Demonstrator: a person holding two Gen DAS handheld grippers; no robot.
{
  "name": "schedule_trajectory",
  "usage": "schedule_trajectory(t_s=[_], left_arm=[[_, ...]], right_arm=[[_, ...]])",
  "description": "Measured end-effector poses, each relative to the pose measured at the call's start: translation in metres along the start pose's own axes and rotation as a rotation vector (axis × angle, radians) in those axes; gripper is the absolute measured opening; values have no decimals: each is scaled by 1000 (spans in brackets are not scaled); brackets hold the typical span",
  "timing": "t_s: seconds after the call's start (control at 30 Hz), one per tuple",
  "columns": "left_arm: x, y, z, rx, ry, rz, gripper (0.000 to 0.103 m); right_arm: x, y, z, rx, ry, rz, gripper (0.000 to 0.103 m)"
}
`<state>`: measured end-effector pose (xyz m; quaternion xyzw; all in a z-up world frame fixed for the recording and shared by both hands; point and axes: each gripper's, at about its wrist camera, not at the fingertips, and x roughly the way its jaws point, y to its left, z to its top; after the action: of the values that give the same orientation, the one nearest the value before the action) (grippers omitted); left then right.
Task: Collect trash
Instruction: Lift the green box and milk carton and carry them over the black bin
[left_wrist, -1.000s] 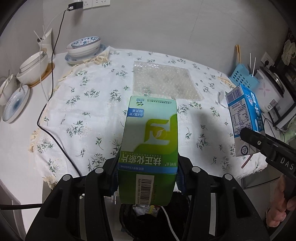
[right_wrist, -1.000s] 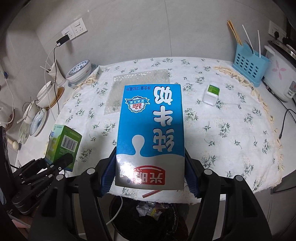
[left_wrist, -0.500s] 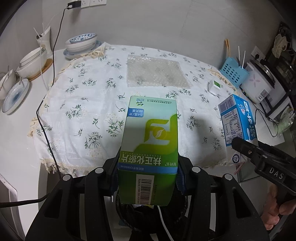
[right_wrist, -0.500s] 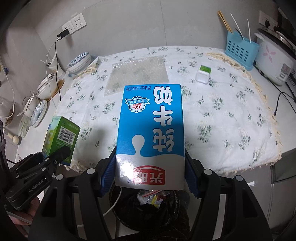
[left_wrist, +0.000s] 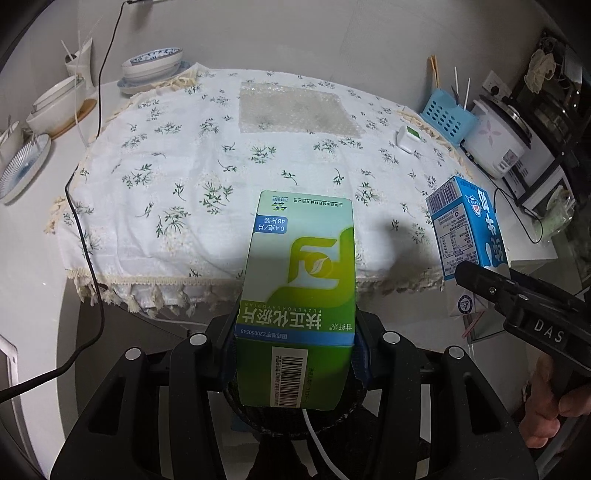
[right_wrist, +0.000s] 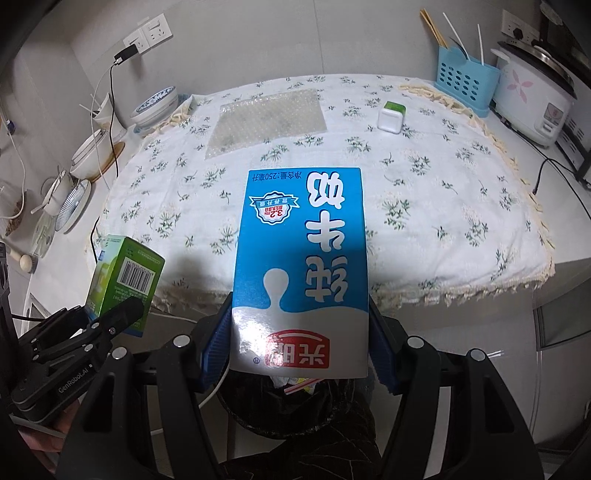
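My left gripper (left_wrist: 295, 354) is shut on a green medicine box (left_wrist: 299, 280), its blue pads pressing both sides. The same green box (right_wrist: 123, 282) shows at the lower left of the right wrist view. My right gripper (right_wrist: 299, 347) is shut on a blue and white milk carton (right_wrist: 301, 266); that carton (left_wrist: 465, 229) also appears at the right of the left wrist view. Both boxes hang in front of the table's near edge, above a black-lined trash bin (right_wrist: 295, 406) holding wrappers. The bin's rim (left_wrist: 258, 410) peeks out under the green box.
The table wears a white floral cloth (right_wrist: 424, 177) with a bubble-wrap sheet (right_wrist: 266, 122) and a small white and green box (right_wrist: 390, 117). Bowls and plates (left_wrist: 55, 107) line the left counter, a blue utensil holder (right_wrist: 467, 83) and rice cooker (right_wrist: 535, 99) the right. A black cable (left_wrist: 85, 229) drapes down.
Both grippers have drawn back from the table and sunk slightly with their boxes still held. The table's near edge and the bin below have come into fuller view.
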<state>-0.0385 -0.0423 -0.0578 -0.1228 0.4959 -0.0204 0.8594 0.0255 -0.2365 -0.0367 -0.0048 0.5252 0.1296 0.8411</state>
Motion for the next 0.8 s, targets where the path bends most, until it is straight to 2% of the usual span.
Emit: schedule_trajectory(t_s=[0.4, 0.8], left_arm=[[19, 10, -33, 9, 62, -6, 47], [53, 17, -72, 14, 147, 1, 47]], right_arm=[[15, 6, -40, 4, 77, -5, 61], [53, 2, -81, 3, 166, -30, 61]])
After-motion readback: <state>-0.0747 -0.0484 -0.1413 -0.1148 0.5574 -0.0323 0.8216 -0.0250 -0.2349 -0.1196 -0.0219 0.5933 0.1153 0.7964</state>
